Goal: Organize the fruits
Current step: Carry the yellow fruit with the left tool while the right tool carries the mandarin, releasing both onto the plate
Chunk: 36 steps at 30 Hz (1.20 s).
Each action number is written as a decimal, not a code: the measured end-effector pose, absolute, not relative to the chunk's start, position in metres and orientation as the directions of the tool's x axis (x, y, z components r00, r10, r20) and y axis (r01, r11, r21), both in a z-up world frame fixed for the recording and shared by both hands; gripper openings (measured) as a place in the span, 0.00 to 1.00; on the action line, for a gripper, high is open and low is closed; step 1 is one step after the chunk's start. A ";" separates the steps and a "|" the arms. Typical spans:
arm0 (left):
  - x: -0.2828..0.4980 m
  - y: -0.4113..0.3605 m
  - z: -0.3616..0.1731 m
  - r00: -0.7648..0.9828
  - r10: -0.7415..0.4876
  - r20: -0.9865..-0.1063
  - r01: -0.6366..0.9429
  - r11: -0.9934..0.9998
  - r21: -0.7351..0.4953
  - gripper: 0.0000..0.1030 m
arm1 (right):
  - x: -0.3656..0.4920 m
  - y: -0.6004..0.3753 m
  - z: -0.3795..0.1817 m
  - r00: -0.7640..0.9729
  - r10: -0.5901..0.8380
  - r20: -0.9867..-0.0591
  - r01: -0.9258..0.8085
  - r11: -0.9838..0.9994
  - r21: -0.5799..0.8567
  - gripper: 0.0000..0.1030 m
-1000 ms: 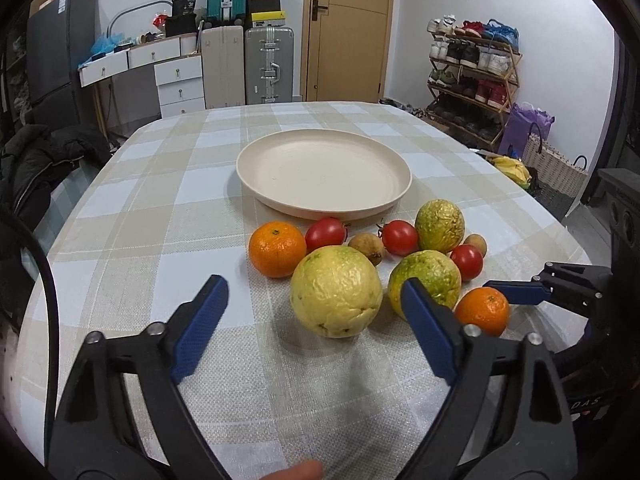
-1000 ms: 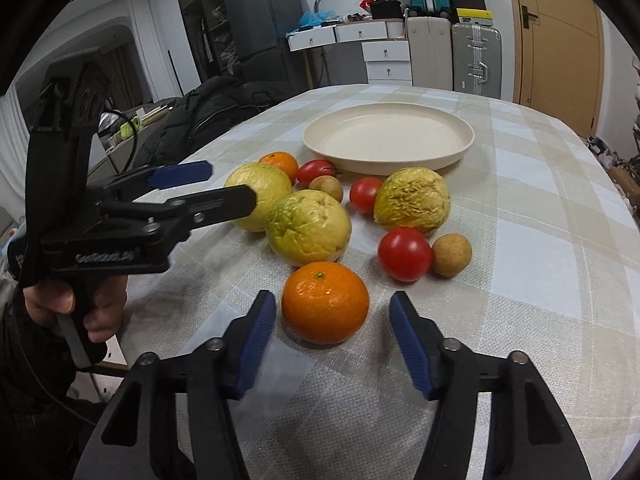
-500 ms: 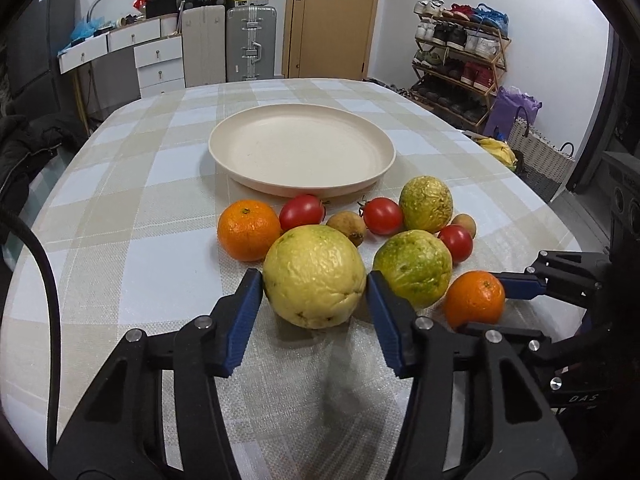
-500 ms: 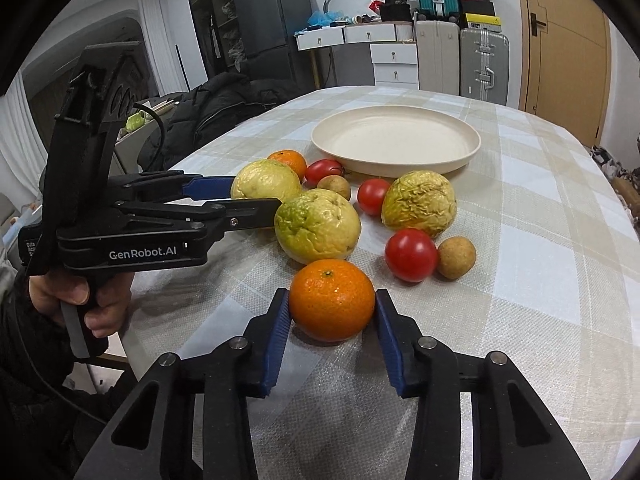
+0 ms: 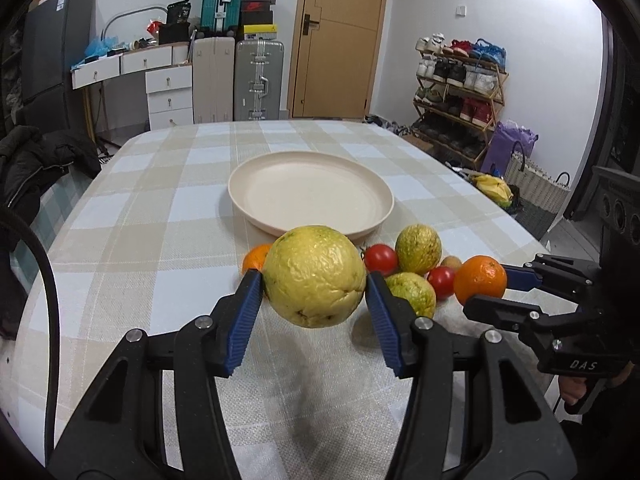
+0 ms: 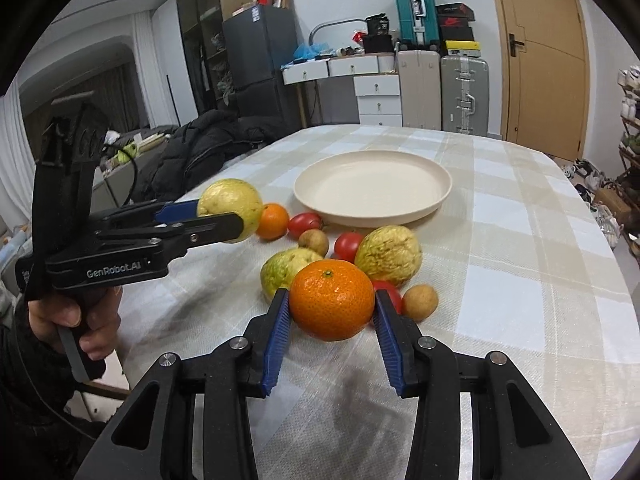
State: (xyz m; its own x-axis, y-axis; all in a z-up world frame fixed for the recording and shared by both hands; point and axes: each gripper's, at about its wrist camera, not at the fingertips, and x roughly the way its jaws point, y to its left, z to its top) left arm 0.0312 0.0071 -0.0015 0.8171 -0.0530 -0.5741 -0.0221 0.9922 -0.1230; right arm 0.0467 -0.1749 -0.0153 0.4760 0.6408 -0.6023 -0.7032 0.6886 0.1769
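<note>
While the left gripper [image 5: 314,304] clamps the yellow guava [image 5: 315,276] before the plate [image 5: 256,184], right gripper [image 6: 331,314] clamps an orange [image 6: 331,300]; only right wrist view shows the red tomato [image 6: 305,224] and brown fruit [image 6: 315,241] near the plate's rim

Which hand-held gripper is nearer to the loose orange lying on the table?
Left. The left hand-held gripper, clamping the yellow fruit, is right beside the loose orange. The right hand-held gripper, clamping another orange, is farther off.
</note>
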 end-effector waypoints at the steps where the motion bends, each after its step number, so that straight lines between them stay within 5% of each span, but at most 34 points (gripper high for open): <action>1: 0.031 0.008 0.000 0.820 -0.048 -0.570 -0.028 0.992 -0.124 0.49 | 0.049 -0.176 -0.014 0.485 0.637 -0.600 -0.695 0.697 0.178 0.41; 36: 0.068 0.021 0.029 0.842 -0.039 -0.539 -0.051 0.987 -0.151 0.49 | 0.120 -0.173 0.027 0.520 0.652 -0.552 -0.646 0.723 0.245 0.41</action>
State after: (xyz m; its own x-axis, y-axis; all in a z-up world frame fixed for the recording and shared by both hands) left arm 0.0680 0.0207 0.0289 0.8416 -0.0395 -0.5386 -0.0506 0.9872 -0.1515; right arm 0.1197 -0.1729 0.0265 0.5202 0.6517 -0.5520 -0.6458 0.7231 0.2451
